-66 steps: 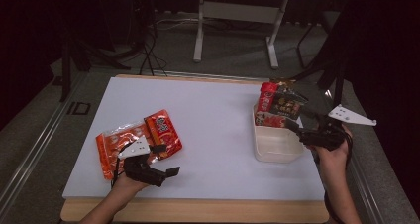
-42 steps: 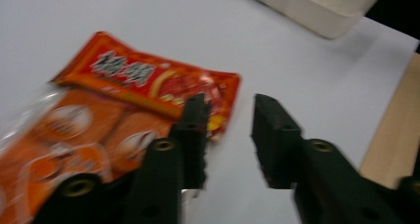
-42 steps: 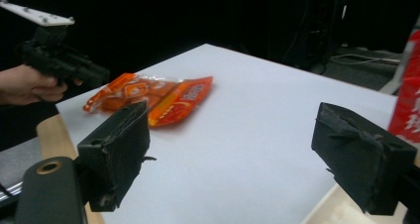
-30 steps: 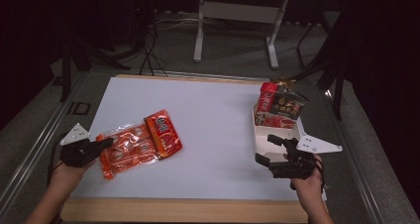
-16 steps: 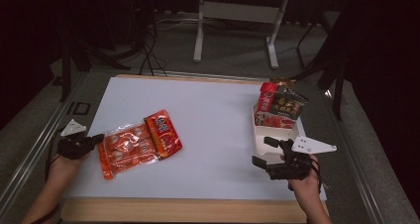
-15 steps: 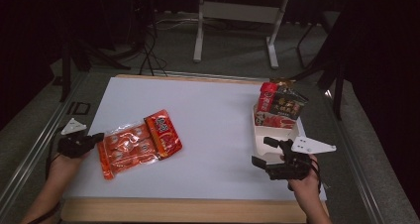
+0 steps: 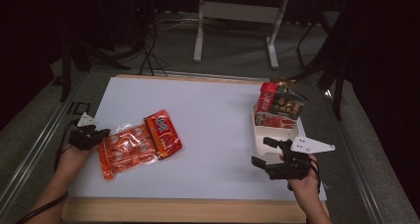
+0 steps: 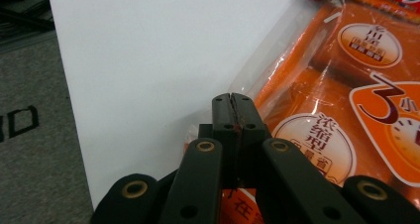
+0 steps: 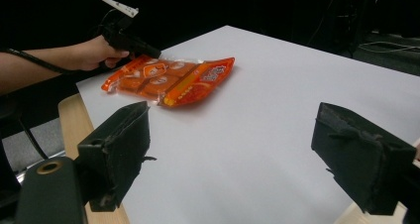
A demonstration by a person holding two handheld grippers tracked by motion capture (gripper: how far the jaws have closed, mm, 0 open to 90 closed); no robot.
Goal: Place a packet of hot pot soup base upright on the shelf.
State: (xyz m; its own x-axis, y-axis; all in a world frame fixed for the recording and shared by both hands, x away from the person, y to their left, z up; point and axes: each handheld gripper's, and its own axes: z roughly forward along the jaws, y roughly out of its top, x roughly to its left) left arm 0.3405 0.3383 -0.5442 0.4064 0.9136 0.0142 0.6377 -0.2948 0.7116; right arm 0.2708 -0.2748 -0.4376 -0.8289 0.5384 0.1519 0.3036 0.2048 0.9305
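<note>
Your left gripper (image 7: 100, 133) sits at the table's (image 7: 213, 115) left edge with its jaws closed, tips together at the clear seam of the orange packet (image 7: 139, 142); whether film is pinched between them I cannot tell (the left gripper view shows the tips meeting right at the seam). The packet lies flat on the left half of the table, its long axis running from that near-left corner up and rightward, away from the jaws. Well apart across the bare white surface, your right gripper (image 7: 268, 152) hovers with its jaws spread wide, empty, beside the white tray (image 7: 259, 137) holding other snack packs (image 7: 279, 105). The left hand is plainly nearer; any lift or drag turns on that corner seam.
</note>
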